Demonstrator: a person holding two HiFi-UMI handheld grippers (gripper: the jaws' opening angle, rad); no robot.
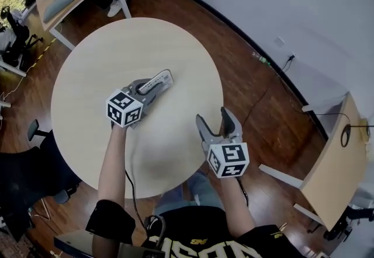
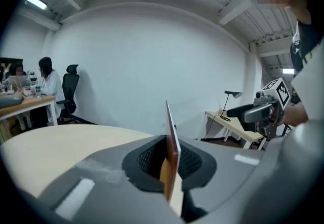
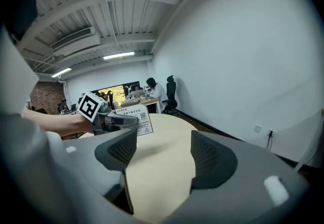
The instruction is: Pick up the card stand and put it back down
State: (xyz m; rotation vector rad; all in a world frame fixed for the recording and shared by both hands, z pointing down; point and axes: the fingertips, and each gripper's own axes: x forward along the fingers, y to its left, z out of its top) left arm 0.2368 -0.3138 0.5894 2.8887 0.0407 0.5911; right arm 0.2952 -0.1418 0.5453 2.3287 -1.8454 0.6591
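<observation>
Right tool (image 1: 211,115) hangs over the near-right edge of the round desk (image 1: 111,46), jaws apart with nothing between them. Left tool (image 1: 151,90) is over the desk centre, jaws closed on the card stand (image 1: 162,78), held edge-on between the pads. Stand-to-desk contact cannot be determined.

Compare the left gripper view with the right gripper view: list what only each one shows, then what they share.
Only the left gripper view: the card stand edge-on, clamped in the left tongs, with the right tongs and a desk lamp beyond. Only the right gripper view: the stand's printed face, and the right tongs' pads apart with nothing between them. Both: the round table, the white wall and people seated at a far desk.
</observation>
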